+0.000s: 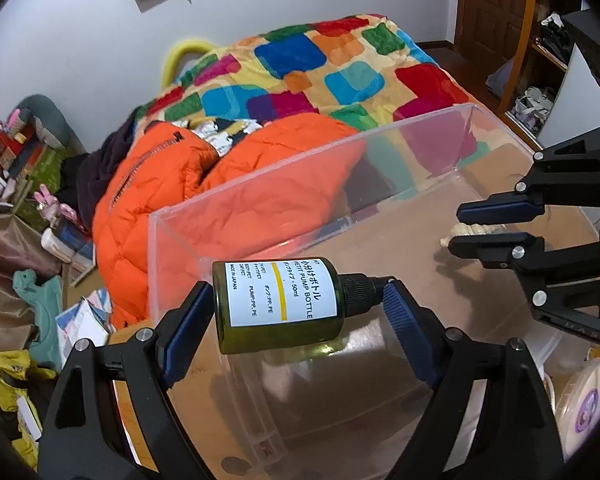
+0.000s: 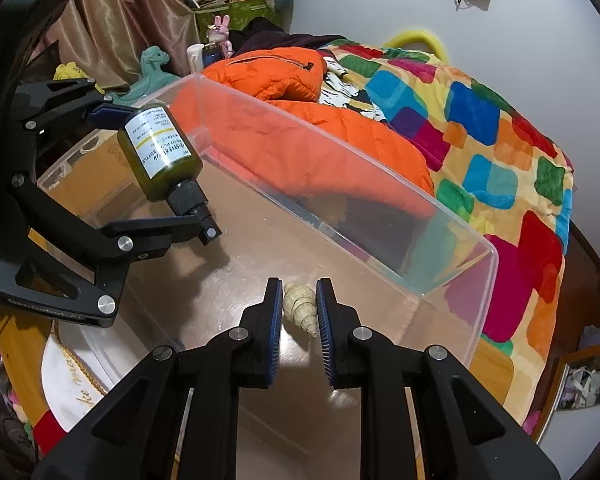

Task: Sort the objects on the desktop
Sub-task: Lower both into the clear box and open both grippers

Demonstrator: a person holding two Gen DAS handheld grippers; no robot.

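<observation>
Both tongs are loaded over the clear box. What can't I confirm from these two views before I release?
- Box floor under the green pump bottle: left wrist view, the bottle and the left tongs cover it.
- Near wall of the clear box: both views, hidden behind the tongs' arms.
- Shell height above the floor: right wrist view, the right tongs hide its underside.
</observation>
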